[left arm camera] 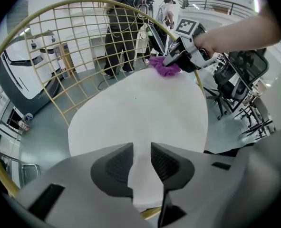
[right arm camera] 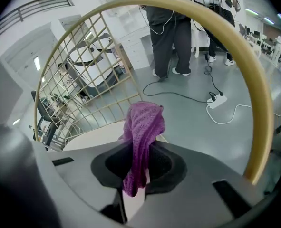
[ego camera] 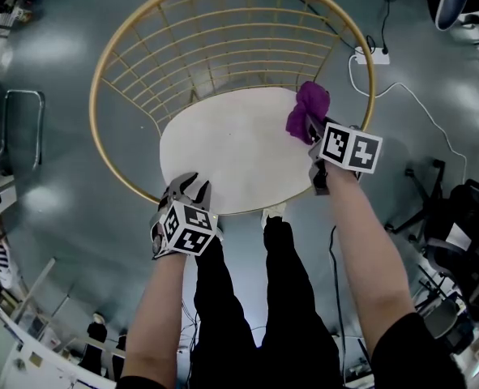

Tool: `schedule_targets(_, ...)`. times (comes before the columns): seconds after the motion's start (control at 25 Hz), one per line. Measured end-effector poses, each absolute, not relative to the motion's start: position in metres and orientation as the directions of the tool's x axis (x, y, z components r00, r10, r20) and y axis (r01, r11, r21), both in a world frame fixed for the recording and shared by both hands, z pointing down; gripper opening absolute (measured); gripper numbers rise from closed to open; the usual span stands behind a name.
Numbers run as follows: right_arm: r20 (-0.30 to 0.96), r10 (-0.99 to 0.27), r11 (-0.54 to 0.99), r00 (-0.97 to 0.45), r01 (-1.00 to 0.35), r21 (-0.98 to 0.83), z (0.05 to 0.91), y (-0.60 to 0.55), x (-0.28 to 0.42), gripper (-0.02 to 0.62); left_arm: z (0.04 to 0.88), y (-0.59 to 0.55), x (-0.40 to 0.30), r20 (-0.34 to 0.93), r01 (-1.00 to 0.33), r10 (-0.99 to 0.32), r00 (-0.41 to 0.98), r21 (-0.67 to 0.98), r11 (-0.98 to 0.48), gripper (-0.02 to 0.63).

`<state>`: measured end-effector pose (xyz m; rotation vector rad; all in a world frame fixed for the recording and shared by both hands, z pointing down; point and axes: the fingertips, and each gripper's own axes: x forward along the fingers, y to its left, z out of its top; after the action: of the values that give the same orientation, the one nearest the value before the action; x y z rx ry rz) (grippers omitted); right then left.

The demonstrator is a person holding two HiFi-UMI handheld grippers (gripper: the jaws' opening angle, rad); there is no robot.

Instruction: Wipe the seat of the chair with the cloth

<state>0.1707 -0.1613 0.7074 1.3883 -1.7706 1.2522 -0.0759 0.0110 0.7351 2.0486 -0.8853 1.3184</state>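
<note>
The right gripper (ego camera: 310, 133) pinches the purple cloth (ego camera: 313, 105) over the seat's (ego camera: 231, 156) two-o'clock edge. Best to press the wad flat and sweep in overlapping strokes toward seven o'clock, where the left gripper (ego camera: 189, 186) hovers — jaws slightly apart, empty.

Seat (ego camera: 231, 156): white, smooth, matt.
Chair frame (right arm camera: 263, 103) round seat: gold-toned metal tube and wire, satin sheen.
Cloth (ego camera: 310, 104) at seat's far right edge: purple, nubby weave.
Floor (ego camera: 69, 217) around seat: grey, glossy, smooth.
</note>
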Motion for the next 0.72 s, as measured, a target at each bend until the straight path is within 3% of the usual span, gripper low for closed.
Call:
schedule_targets(0.44, 0.859, -0.463, 0.04, -0.218, -0.973, -0.226, 0.697, -0.147, 0.181, 0.071, 0.715, 0.01, -0.078, 0.865, -0.839, -0.288, 0.41, 0.234, -0.491, 0.17)
schedule_targets(0.72, 0.774, -0.396, 0.32, -0.494, -0.865, -0.387, 0.687, -0.111, 0.08, 0.069, 0.687, 0.028, -0.098, 0.845, -0.855, -0.345, 0.409, 0.222, -0.469, 0.17)
